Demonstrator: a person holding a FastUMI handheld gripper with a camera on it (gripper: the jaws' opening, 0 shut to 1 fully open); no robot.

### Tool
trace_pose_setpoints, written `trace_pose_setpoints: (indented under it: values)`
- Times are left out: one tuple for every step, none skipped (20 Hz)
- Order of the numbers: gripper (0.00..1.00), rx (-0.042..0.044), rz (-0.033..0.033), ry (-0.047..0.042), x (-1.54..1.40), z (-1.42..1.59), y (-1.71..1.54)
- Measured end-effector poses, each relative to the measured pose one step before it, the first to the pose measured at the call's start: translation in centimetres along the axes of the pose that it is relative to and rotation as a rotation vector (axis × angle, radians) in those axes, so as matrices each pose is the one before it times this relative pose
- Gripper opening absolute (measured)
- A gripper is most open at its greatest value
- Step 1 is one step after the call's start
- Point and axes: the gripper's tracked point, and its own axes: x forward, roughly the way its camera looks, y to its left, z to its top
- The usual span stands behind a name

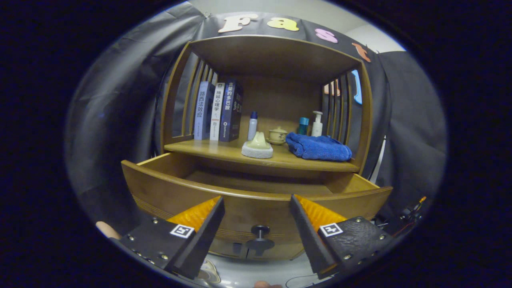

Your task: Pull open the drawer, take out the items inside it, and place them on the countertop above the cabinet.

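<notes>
The gripper (256,224) is spread wide with nothing between its fingers, hovering in front of the drawer (256,196), which is pulled out. Its knob (260,232), a small dark round peg on a stem, sits between the fingers and a little beyond them. The drawer front is curved, smooth brown wood with fine grooves low down. What I can see of the inside looks bare, though the front hides the nearest part of the floor, so I can't say whether anything is left there.

Above it, the counter (224,152) carries a pale cone-shaped piece on a rough white pad (257,146), a soft, folded blue towel (319,147), a small lidded ceramic pot (277,135), a few bottles and three upright books (218,112), under a slatted wooden hood.

The risk I'd guess at: reaching in blind, the fingers could catch the drawer's front edge, or a raised load could knock the crowded counter things over
</notes>
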Motion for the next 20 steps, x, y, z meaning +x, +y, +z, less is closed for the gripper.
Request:
trace_pose_setpoints:
  values:
    - [0.99, 0.01578, 0.01341, 0.01216, -0.088, -0.488, 0.515]
    - [0.98, 0.00677, -0.00213, 0.02216, -0.128, -0.756, -0.006]
    - [0.98, 0.00502, -0.00657, 0.00904, -0.085, -0.523, -0.358]
    - [0.99, 0.00747, -0.00646, 0.00294, 0.056, -0.140, -0.191]
    - [0.98, 0.00885, -0.00548, 0.00398, 0.191, -0.173, -0.154]
    - [0.98, 0.01048, -0.01122, 0.00151, 0.200, 0.001, -0.359]
    - [0.98, 0.01231, -0.00651, 0.00061, 0.328, 0.143, -0.284]
    - [0.98, 0.01728, 0.00230, -0.00983, 0.371, 0.114, 0.162]
    - [0.98, 0.00232, 0.00063, 0.00337, -0.162, 0.084, 0.012]
    - [0.98, -0.00421, 0.00000, -0.00993, 0.045, 0.175, -0.067]
    - [0.99, -0.00813, 0.00081, -0.00420, 0.072, -0.085, -0.013]
    - [0.98, -0.00990, 0.00039, 0.00207, 0.010, -0.133, -0.063]
    - [0.98, -0.00103, 0.00058, -0.00126, 0.052, 0.123, 0.006]
    - [0.98, 0.00484, -0.00058, 0.00264, 0.160, 0.038, -0.018]
    - [0.98, 0.00172, 0.00033, 0.00081, 0.322, 0.054, 0.094]
    - [0.98, -0.00025, 0.00002, 0.00144, 0.295, 0.064, 0.050]
    - [0.98, -0.00198, -0.00010, 0.00011, 0.524, 0.033, -0.046]
    - [0.98, -0.00188, -0.00009, 0.00231, 0.391, 0.119, 0.056]
    - [0.98, 0.00046, -0.00086, 0.00281, 0.491, 0.123, -0.006]
    - [0.98, -0.00077, 0.00001, 0.00382, 0.510, 0.054, 0.045]
